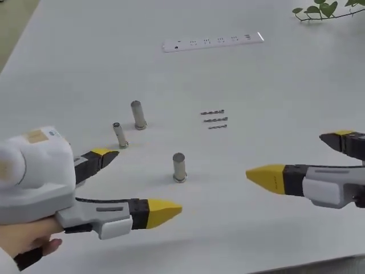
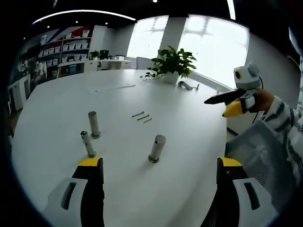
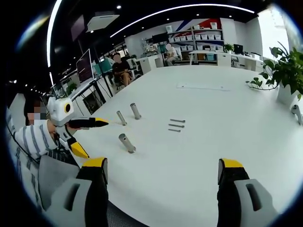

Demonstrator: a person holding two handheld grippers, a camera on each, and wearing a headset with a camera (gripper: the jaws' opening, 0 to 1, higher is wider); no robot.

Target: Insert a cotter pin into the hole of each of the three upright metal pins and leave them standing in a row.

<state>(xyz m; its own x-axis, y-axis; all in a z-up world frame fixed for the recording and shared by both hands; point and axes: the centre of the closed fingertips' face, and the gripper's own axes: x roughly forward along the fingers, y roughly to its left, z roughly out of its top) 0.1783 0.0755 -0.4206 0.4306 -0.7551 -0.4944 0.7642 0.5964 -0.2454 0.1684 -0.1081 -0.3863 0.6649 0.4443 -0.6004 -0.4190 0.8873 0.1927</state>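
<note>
Metal pins: three are stood on end on the white worktop. The back pin and a thinner pin are parked just beside each other. The front pin is set apart from those two, closer to the person.
Cotter pins: three are laid flat and parallel, side by side, off to the right of the back pin. They're well apart from every metal pin and touched by nothing.
Left gripper: it's held in a hand at the near left, just above the worktop. The fingers are spread wide with nothing gripped. In the left gripper view the front pin is seen ahead, in line with the gap between them but not inside it.
Right gripper: it's carried at the near right with its yellow tips pointed left. The fingers are spread wide here too, with nothing held, and it's kept well apart from the front pin.
Power strip: a white one is laid flat at the far side of the worktop.
Plant: a few green leaves can be made out at the far right corner.
</note>
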